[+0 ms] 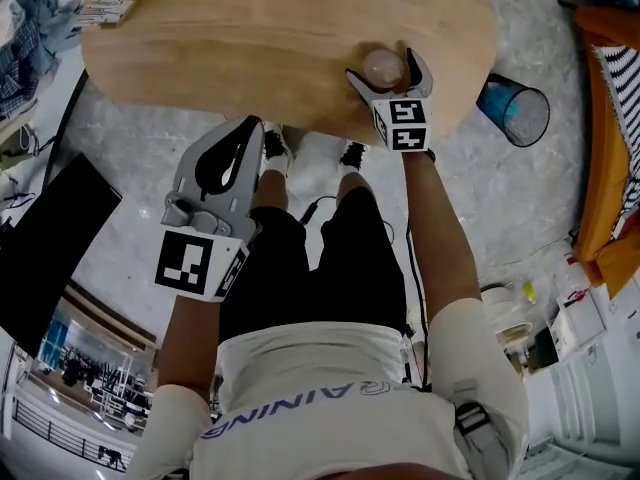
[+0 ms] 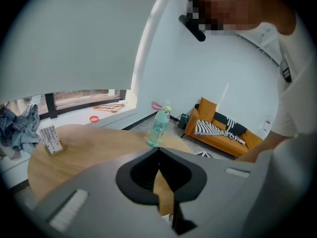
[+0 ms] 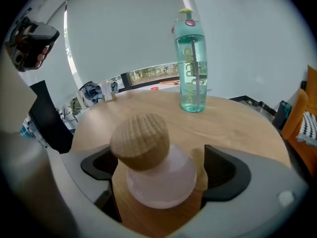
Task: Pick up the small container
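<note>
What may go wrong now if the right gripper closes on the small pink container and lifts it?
1. The small container has a round body, and the right gripper stands open around it. Closing off-centre may squeeze it out sideways.
2. It stands near the edge of the table on the person's side, so a push might send it off.
3. Its wooden stopper looks tilted and may come loose in the lift.

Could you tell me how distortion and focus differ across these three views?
Head view: fisheye bends the table edge, everything fairly sharp. Left gripper view: black vignette corners, the left tongs softly blurred up close. Right gripper view: the small container looms large and slightly soft; the bottle behind is crisp.
</note>
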